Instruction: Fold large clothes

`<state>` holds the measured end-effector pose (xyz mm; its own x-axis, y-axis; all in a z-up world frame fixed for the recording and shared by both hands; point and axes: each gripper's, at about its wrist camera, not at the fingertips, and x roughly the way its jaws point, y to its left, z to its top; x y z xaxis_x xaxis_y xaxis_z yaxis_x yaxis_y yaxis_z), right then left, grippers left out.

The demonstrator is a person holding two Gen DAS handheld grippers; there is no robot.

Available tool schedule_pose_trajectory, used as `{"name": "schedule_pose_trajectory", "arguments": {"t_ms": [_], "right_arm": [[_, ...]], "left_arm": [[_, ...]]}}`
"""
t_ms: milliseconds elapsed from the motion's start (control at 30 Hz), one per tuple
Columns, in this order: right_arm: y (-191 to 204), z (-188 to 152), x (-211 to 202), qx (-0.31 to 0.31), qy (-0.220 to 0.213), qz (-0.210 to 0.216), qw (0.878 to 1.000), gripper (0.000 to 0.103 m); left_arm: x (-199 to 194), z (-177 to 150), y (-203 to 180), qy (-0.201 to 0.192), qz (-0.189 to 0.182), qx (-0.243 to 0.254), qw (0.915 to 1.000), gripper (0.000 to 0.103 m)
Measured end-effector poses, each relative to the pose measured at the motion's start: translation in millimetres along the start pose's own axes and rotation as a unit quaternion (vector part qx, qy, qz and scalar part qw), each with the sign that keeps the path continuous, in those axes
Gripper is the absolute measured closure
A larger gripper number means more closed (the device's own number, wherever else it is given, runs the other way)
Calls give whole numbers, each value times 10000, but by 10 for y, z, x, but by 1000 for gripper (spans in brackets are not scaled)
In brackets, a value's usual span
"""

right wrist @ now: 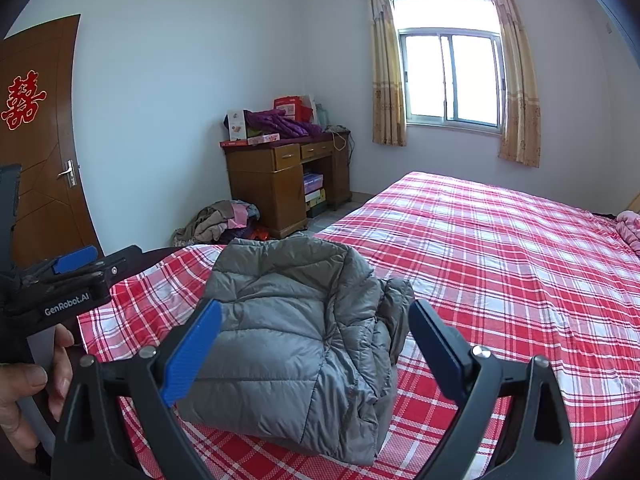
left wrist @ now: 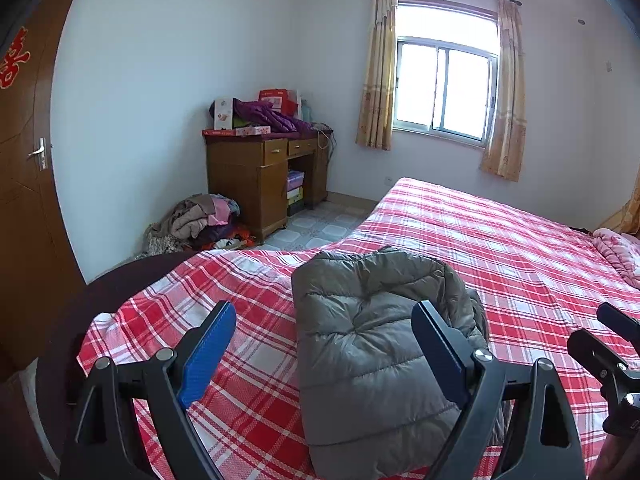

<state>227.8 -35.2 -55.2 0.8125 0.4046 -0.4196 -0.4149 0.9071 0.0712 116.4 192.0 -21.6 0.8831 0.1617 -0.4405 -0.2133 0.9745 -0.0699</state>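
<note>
A grey quilted down jacket (left wrist: 372, 344) lies folded into a compact bundle on the red plaid bed (left wrist: 520, 248); it also shows in the right wrist view (right wrist: 296, 336). My left gripper (left wrist: 324, 344) is open and empty, held above the jacket's near left part. My right gripper (right wrist: 316, 344) is open and empty, held above the jacket's near edge. The right gripper also shows at the right edge of the left wrist view (left wrist: 608, 344), and the left gripper at the left of the right wrist view (right wrist: 72, 276).
A wooden desk (left wrist: 260, 176) with boxes and purple cloth stands at the far wall. A pile of clothes (left wrist: 200, 224) lies on the floor beside it. A pink blanket (left wrist: 616, 252) lies at the bed's right. A brown door (left wrist: 24, 184) is at left.
</note>
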Motion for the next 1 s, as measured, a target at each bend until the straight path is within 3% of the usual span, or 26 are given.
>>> {"name": "schedule_pose_trajectory", "arguments": {"t_ms": [700,800,1000], "right_arm": [[-57,-32,-25,1,-11,56,10000,5],[-66,-53,-12,-6,21,76,10000,5],[-67,-78,1,-10,73,92,9999,5]], "left_arm": [[61,6,-18,133,60,-66,9999,13],[71,-12,-20,117,87,-25,9999,5],[61,-24,-50,0,78,111,9999,4]]}}
